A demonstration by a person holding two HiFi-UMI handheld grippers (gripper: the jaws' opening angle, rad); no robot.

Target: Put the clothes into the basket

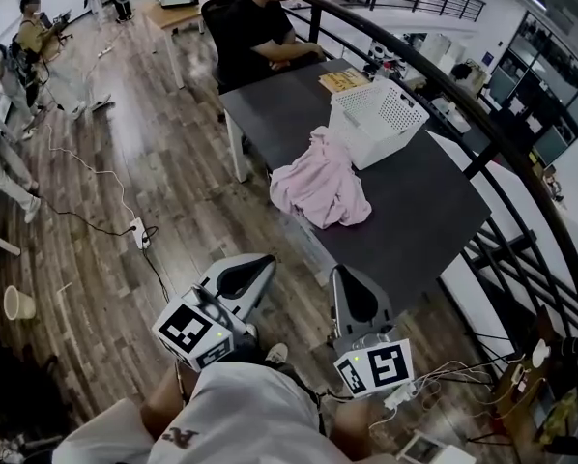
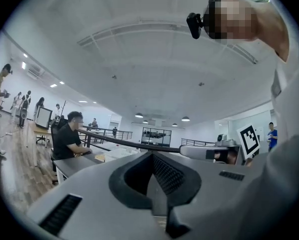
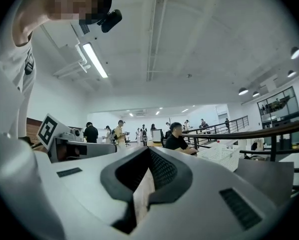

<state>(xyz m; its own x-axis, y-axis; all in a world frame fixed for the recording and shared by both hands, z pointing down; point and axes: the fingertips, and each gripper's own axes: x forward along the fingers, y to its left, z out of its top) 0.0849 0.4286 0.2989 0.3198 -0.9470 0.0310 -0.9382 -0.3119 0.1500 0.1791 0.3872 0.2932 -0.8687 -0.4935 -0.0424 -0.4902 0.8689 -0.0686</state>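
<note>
A: What does the head view give you that the gripper views do not?

B: Only there I see the pink clothes (image 1: 320,189). They lie in a crumpled heap on the dark table (image 1: 424,220), outside the white basket (image 1: 378,119) and touching its near wall. Both gripper views look upward, mostly at the ceiling. The right gripper view catches the basket and a part of the table, but not the clothes.

A: And what do the gripper views add?

B: The right gripper view shows the marker cube (image 3: 48,129) of my other gripper from the side. Both show the seated person (image 1: 255,32) in a black shirt at the far end of the table at eye level, not from above.

A: What is in the basket?

B: From above I see its perforated walls and a part of the inside, all white. I see no cloth in that part.

A: And the jaws?

B: My left gripper (image 1: 260,267) and my right gripper (image 1: 343,276) are on the near side of the table, apart from the clothes. In each gripper's own view the two jaws meet along one line. They are closed, with nothing between them, and they touch nothing.
</note>
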